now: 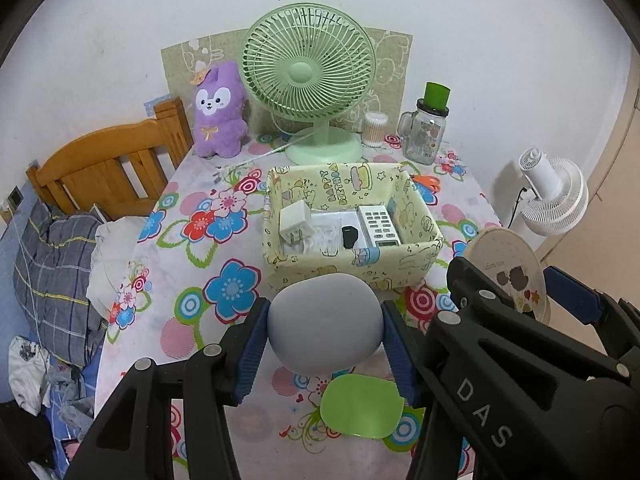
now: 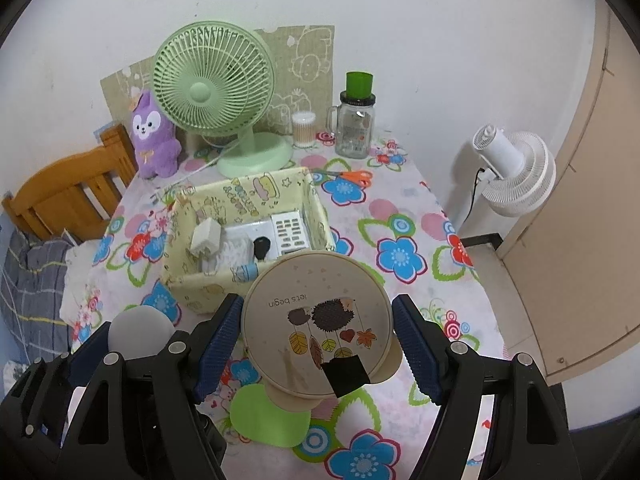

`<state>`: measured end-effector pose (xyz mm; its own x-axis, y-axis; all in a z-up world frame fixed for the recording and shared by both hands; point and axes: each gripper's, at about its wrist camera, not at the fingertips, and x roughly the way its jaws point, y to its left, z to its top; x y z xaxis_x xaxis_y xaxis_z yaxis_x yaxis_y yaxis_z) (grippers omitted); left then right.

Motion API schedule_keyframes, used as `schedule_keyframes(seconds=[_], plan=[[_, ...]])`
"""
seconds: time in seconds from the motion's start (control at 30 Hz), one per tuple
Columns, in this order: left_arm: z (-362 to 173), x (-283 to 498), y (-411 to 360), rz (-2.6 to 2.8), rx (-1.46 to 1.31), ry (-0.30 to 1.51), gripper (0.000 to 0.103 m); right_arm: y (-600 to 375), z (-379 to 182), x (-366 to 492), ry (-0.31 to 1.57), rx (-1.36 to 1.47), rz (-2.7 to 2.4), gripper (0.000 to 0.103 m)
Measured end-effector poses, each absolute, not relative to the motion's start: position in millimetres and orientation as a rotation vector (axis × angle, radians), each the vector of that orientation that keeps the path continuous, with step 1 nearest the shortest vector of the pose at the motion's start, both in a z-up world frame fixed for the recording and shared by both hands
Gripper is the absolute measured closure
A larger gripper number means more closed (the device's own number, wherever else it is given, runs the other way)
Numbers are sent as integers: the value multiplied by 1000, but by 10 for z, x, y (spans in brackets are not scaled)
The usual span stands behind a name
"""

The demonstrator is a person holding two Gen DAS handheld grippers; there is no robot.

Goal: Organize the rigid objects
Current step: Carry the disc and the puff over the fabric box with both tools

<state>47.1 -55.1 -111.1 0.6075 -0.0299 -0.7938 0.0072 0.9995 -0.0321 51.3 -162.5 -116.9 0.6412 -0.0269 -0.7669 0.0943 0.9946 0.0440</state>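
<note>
My left gripper [image 1: 325, 330] is shut on a pale blue-grey rounded case [image 1: 324, 320], held above the table just in front of the yellow storage box [image 1: 420, 216]. My right gripper [image 2: 318, 344] is shut on a round beige mirror [image 2: 316, 320] with a hedgehog print, also held near the box's front [image 2: 192, 284]. The mirror shows edge-on in the left wrist view [image 1: 508, 268]; the case shows in the right wrist view [image 2: 140, 328]. The box holds a white charger [image 1: 295, 222], a black key fob [image 1: 350, 236] and a white remote [image 1: 378, 226]. A green flat pad [image 1: 360, 406] lies on the tablecloth below both grippers.
At the back of the table stand a green desk fan [image 1: 308, 80], a purple plush [image 1: 218, 112], a cotton swab jar [image 1: 374, 128] and a glass mug jar [image 1: 426, 128]. Orange scissors [image 2: 354, 177] lie right of the box. A wooden bed frame [image 1: 104, 164] is left, a white floor fan [image 2: 516, 172] right.
</note>
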Motion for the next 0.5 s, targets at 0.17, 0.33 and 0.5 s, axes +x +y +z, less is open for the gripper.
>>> schedule_keyframes(seconds=[0.17, 0.33, 0.5], plan=[[-1035, 506, -527, -22, -39, 904, 46, -1605, -1073, 560, 851, 79, -63, 25], [-990, 588, -507, -21, -45, 894, 46, -1582, -1017, 641, 839, 73, -62, 25], [-966, 695, -500, -18, -49, 892, 46, -1586, -993, 745, 839, 70, -61, 25]])
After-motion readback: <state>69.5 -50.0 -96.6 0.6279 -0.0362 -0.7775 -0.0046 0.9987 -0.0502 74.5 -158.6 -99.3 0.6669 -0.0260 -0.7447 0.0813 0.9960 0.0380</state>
